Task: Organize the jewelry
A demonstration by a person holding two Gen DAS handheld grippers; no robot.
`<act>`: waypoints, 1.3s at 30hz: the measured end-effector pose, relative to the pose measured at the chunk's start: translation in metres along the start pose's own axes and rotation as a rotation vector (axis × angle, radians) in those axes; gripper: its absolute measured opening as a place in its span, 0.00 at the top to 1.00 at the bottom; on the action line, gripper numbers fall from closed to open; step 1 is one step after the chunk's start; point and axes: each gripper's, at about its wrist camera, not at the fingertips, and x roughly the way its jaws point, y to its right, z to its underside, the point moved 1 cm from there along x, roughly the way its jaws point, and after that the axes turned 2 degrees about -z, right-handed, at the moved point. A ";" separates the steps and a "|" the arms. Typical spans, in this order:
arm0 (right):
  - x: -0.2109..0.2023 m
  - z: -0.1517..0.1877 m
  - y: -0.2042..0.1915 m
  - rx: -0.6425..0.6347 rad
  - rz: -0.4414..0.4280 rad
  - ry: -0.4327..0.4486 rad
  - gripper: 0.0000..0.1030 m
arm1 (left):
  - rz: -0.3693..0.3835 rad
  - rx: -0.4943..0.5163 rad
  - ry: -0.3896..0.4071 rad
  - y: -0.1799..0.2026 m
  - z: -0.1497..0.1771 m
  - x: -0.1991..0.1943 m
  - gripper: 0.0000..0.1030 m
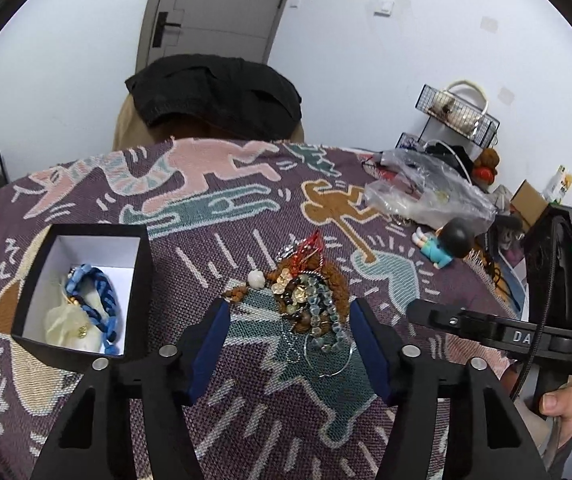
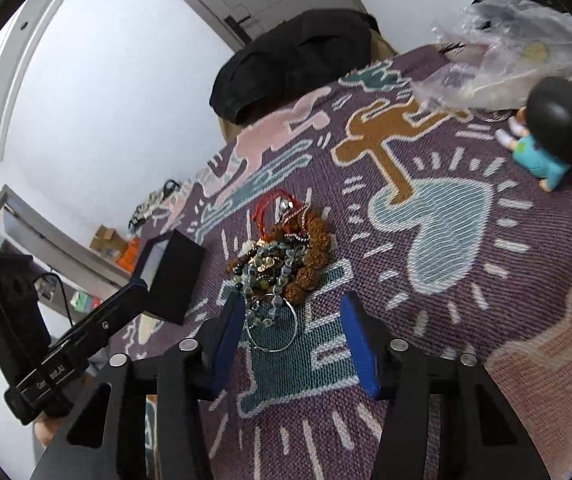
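Jewelry (image 1: 310, 300) lay heaped mid-tabletop on the patterned cloth (image 1: 214, 248). From the left wrist we saw into the black box (image 1: 82, 292), left of the heap: a blue chain bracelet (image 1: 98, 300) inside. The right wrist showed only its outer wall. We held left tool (image 1: 290, 344) and right tool (image 2: 292, 332) spread, empty, near the heap.

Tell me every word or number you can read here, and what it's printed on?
"DA": white letters on the right gripper's black body, seen from the left wrist camera; the rest is cut off by a cable.
White lettering on the left gripper's body, seen from the right wrist camera: too blurred to read.
Yellow-green carton print: too small to read.
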 end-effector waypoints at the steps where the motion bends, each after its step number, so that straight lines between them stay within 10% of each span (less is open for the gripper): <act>1: 0.007 0.000 0.000 0.007 -0.009 -0.013 0.56 | 0.004 -0.009 -0.008 -0.002 0.000 0.004 0.46; 17: 0.062 0.002 -0.015 -0.016 0.117 -0.093 0.62 | 0.010 -0.080 -0.039 -0.032 0.005 0.014 0.54; 24: 0.055 0.000 -0.008 -0.004 0.110 -0.082 0.90 | 0.015 -0.078 -0.053 -0.032 0.003 0.022 0.54; 39: 0.013 -0.003 0.023 0.040 0.069 0.013 0.90 | 0.036 -0.067 -0.135 -0.008 -0.004 0.066 0.54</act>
